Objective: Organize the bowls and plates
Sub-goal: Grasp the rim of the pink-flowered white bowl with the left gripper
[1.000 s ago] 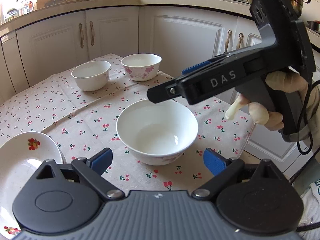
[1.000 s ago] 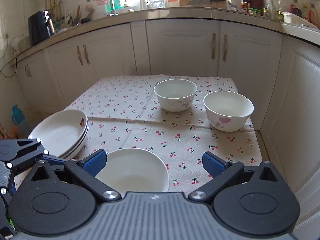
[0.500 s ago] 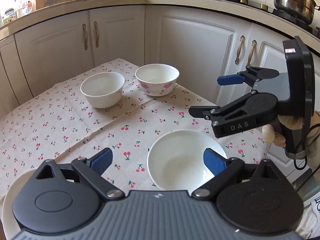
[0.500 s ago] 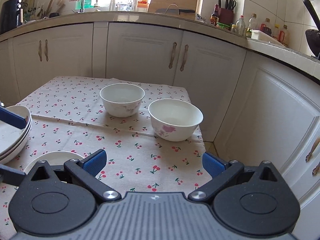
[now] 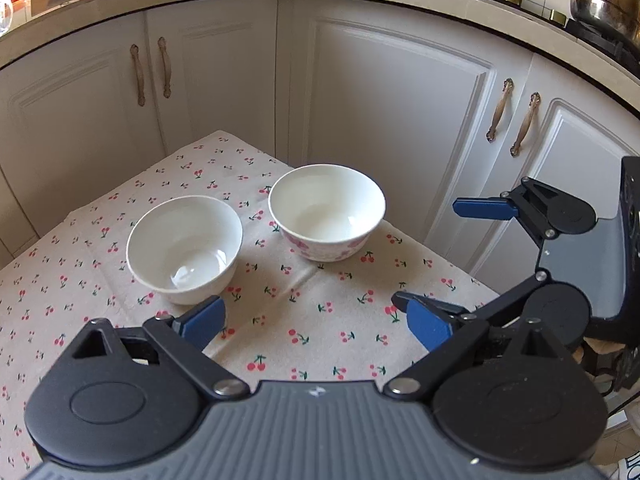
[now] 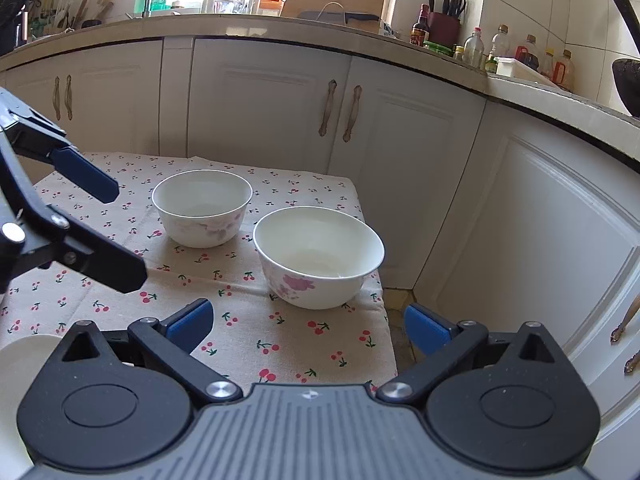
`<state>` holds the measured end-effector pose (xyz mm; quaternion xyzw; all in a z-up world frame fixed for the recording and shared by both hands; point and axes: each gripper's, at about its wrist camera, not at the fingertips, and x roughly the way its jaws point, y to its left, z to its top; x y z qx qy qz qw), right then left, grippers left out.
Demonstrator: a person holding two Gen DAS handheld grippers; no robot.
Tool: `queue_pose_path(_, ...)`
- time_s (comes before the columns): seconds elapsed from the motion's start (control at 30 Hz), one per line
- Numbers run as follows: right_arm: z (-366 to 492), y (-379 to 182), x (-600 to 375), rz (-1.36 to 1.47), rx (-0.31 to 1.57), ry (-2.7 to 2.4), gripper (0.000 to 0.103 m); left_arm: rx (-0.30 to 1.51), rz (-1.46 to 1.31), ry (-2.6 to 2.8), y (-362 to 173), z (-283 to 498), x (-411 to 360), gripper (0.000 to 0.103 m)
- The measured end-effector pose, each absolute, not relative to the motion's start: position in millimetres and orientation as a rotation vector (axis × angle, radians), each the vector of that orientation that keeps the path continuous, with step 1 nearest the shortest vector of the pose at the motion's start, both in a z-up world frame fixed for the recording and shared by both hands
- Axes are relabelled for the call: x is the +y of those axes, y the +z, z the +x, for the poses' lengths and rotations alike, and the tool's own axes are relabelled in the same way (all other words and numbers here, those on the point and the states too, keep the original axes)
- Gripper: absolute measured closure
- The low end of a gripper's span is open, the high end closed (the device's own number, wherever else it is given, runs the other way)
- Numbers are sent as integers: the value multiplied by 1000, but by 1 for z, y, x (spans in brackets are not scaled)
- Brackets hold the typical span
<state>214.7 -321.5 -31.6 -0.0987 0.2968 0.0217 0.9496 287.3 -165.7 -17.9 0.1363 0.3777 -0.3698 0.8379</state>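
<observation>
White porcelain bowls, two, on cherry-print tablecloth (image 5: 304, 320); both grippers empty, jaws apart.

Plain bowl (image 5: 185, 249) lies just ahead of left gripper (image 5: 316, 322); pink-flowered bowl (image 6: 318, 257) just ahead of right gripper (image 6: 308, 322), near the cloth's corner. Third white dish (image 6: 24, 354) at lower left of right view, mostly hidden behind the gripper body.

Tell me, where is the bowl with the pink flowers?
The flowered bowl sits near the tablecloth's right edge, beside the plainer bowl, just ahead of the right tongs.
</observation>
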Motion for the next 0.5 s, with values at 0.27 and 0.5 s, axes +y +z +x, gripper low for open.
queue_pose_path(0.27, 242, -45, -330, -179, 629, 55, 0, 829, 292, -819, -22, 344, -207, 6)
queue_pose_path(0.5, 257, -50, -336, -167, 616, 68, 0, 890, 299, -847, -34, 381, -236, 6)
